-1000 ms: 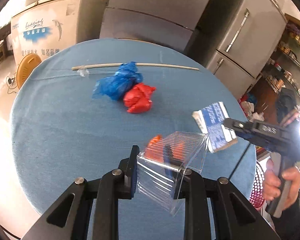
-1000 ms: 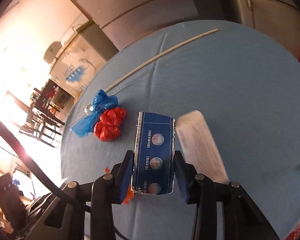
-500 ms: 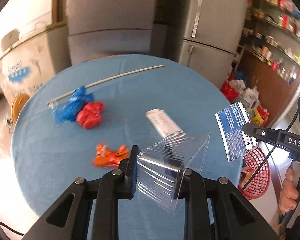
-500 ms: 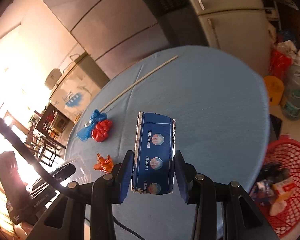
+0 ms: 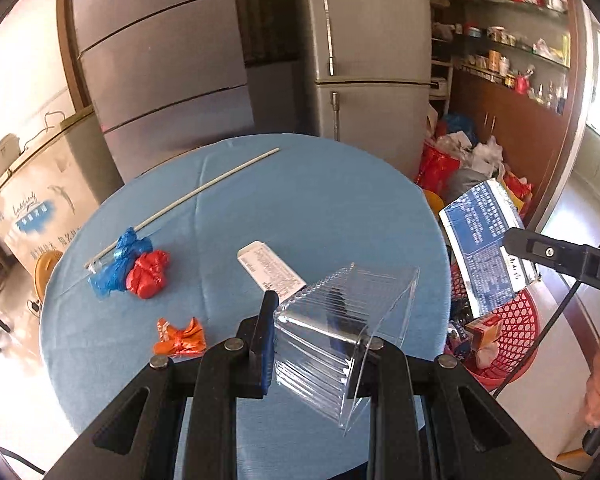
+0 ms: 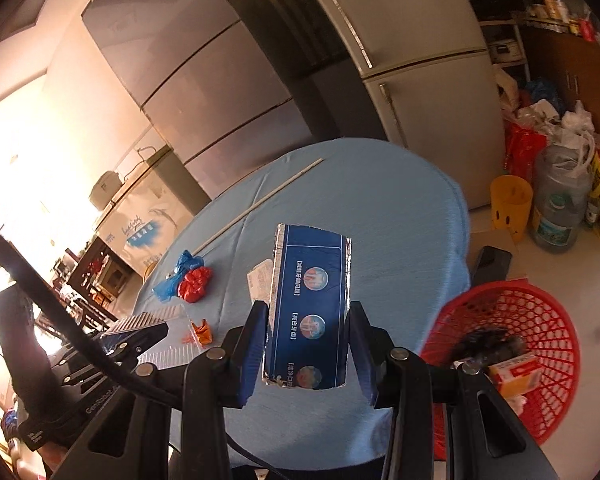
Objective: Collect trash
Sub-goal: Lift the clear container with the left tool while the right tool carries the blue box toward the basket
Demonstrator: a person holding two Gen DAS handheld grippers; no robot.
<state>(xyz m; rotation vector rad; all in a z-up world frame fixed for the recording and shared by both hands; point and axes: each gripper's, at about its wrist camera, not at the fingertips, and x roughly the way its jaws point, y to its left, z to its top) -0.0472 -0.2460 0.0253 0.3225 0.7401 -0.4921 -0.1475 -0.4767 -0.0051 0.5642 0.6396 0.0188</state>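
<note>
My left gripper (image 5: 314,344) is shut on a clear ribbed plastic container (image 5: 340,328), held above the near edge of the round blue table (image 5: 300,208). My right gripper (image 6: 306,350) is shut on a flat blue box (image 6: 310,304), held off the table's right side; the box also shows in the left wrist view (image 5: 486,248). On the table lie a white box (image 5: 270,266), an orange wrapper (image 5: 180,338), a red bag (image 5: 148,274) and a blue bag (image 5: 118,266). A red mesh basket (image 6: 540,340) with trash stands on the floor to the right.
A thin white stick (image 5: 184,204) lies across the far left of the table. Grey refrigerators (image 5: 364,64) stand behind. A yellow bucket (image 6: 510,202), a water jug (image 6: 558,212) and bags sit on the floor near the basket. Shelves line the right wall.
Both grippers have pulled back and risen from the table, each keeping its item. The views have swung right, bringing the red basket and floor into sight.
</note>
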